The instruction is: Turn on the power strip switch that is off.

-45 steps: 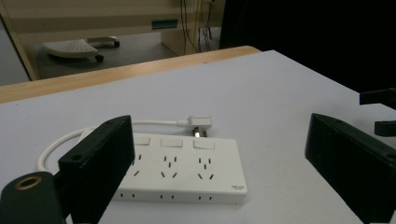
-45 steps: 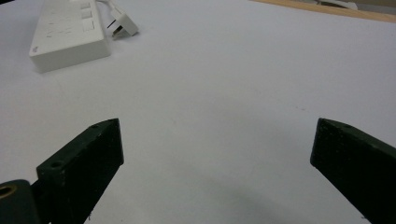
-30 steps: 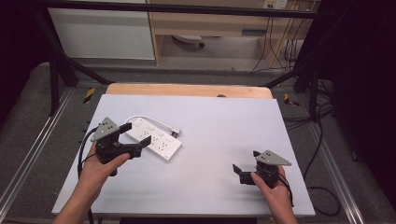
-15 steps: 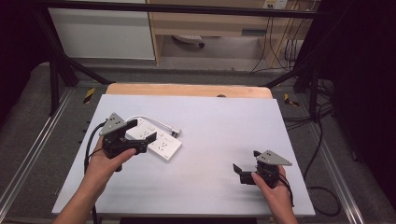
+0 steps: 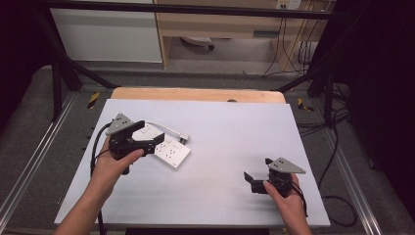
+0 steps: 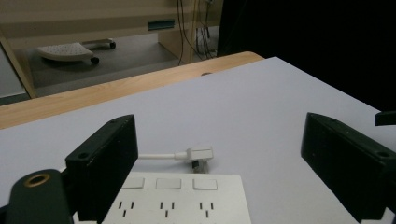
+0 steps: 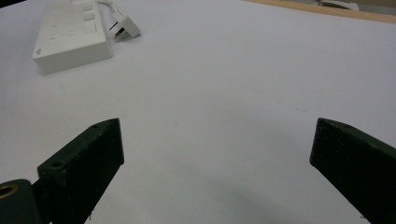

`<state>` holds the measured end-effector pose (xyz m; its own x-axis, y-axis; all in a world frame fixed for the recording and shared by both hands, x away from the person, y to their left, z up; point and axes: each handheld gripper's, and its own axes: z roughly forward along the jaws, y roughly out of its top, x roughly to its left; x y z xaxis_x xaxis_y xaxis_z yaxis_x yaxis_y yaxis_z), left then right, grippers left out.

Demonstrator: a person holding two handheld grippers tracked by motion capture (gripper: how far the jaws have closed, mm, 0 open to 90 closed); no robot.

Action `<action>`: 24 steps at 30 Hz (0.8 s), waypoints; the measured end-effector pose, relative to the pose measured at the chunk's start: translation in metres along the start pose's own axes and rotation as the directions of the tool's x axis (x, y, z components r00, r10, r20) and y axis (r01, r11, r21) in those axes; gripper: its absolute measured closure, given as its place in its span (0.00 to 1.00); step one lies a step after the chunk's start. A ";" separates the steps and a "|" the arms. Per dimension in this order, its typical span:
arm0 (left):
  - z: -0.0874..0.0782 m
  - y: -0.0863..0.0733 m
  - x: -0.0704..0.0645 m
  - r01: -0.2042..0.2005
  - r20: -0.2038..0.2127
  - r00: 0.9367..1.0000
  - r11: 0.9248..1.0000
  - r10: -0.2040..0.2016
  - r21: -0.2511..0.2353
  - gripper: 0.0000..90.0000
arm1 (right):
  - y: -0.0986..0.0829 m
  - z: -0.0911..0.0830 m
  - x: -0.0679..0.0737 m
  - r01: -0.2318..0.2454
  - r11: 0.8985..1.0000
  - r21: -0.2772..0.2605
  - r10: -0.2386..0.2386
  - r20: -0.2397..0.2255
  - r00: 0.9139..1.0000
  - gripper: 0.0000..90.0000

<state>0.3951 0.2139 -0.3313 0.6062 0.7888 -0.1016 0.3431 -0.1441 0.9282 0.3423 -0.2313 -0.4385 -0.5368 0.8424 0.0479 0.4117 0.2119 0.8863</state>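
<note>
White plastic sits at the centre of the work: a power strip lies flat on the left half of the pale bench, its short cable curling back to a plug that rests just beyond it. Over the past second the left claw has moved in from the bench's left edge and now hovers above the near end of the strip, its two black jaws spread wide and holding nothing. From the left gripper view, the strip's row of sockets and switches lies between those open jaws, with the plug a little farther off. That advance suggests the person is lining up to take hold of the strip, though no contact can be made out yet; whether the jaws touch the casing cannot be told. The right claw has not shifted in that time: it rests low at the bench's right front, well apart from the strip, jaws likewise wide and empty. Its own view looks across bare bench toward the strip in the far corner. The grasp itself appears not yet begun.
</note>
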 end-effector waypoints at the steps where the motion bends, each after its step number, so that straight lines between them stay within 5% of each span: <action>1: 0.002 0.000 0.001 0.000 -0.001 1.000 1.000 0.000 0.003 0.12 | 0.000 0.000 0.000 0.000 1.000 0.002 0.000 0.000 1.000 0.04; 24: 0.034 0.001 0.004 0.012 -0.003 1.000 0.999 -0.012 0.045 0.08 | 0.000 -0.002 -0.002 -0.009 1.000 -0.004 0.009 0.002 1.000 0.03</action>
<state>0.4222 0.1965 -0.3425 0.5998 0.7924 -0.1111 0.3822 -0.1617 0.9098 0.3423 -0.2341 -0.4381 -0.5317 0.8451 0.0554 0.4135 0.2020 0.8878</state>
